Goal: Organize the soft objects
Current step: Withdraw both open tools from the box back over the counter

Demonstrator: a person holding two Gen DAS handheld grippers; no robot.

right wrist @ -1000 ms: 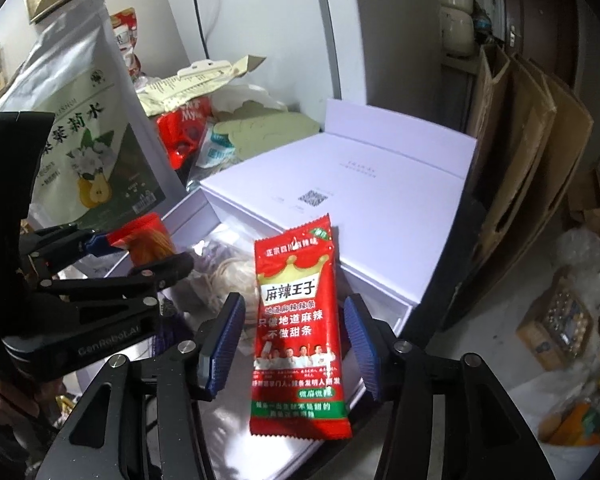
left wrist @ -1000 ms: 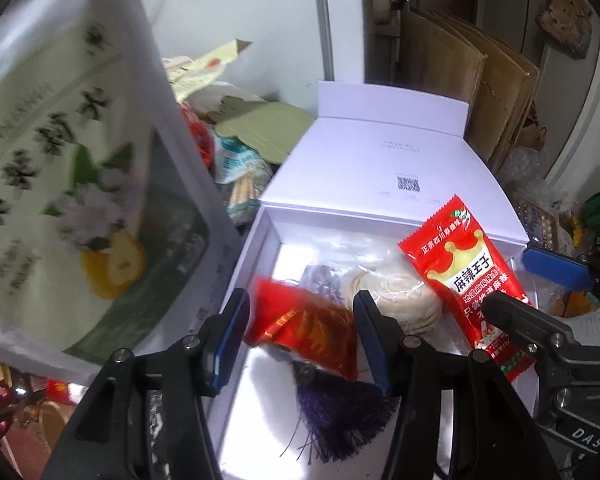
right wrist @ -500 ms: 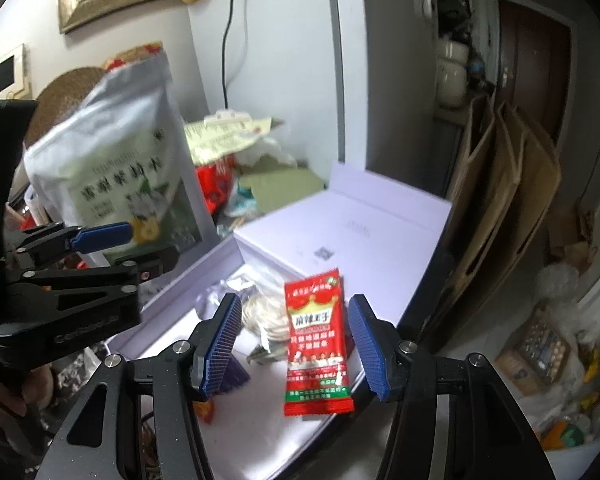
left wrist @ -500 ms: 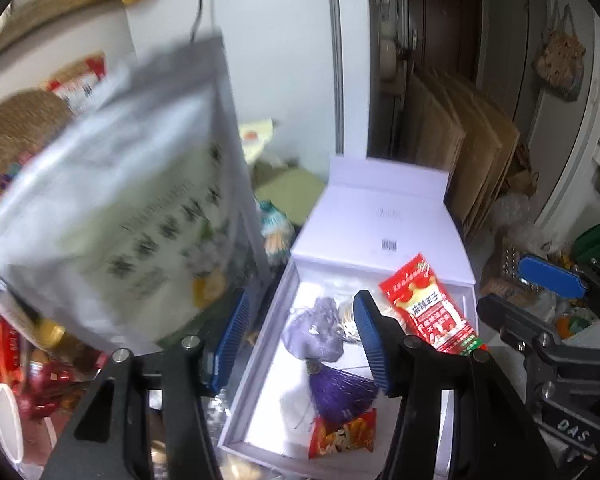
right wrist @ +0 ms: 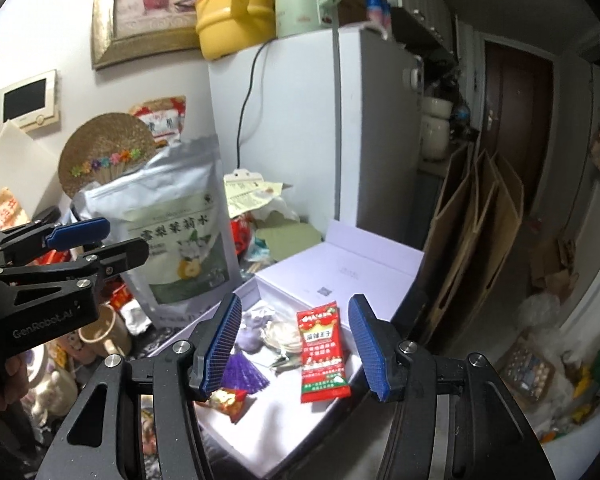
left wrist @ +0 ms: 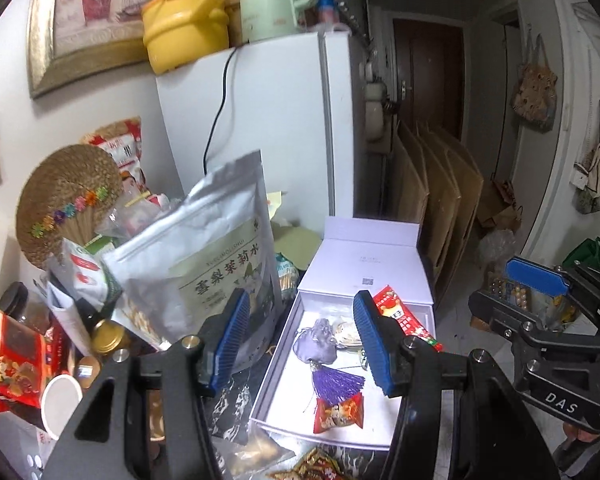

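Observation:
A white box (left wrist: 278, 364) lies open on the cluttered table. Inside it are a purple pouch with a tassel (left wrist: 320, 346), a small red snack packet (left wrist: 338, 410), a white round bundle (left wrist: 346, 330) and a long red snack packet (left wrist: 404, 316). My left gripper (left wrist: 300, 344) hangs open and empty above the box's left half. My right gripper (right wrist: 296, 340) is also open and empty, high above the long red packet (right wrist: 322, 350), which lies flat in the box (right wrist: 280, 420). The purple pouch (right wrist: 252, 330) and small red packet (right wrist: 228, 398) show beside its left finger.
A tall silver tea pouch (left wrist: 204, 272) stands just left of the box, amid jars, a paper cup (left wrist: 60, 404) and snack bags. The box's lid (left wrist: 368, 264) lies behind it. A white fridge (left wrist: 260, 140) rises at the back, with folded cardboard (left wrist: 432, 208) to its right.
The small red packet was between my left fingers and the long one between my right; both now lie in the box. Both grippers have risen and pulled back.

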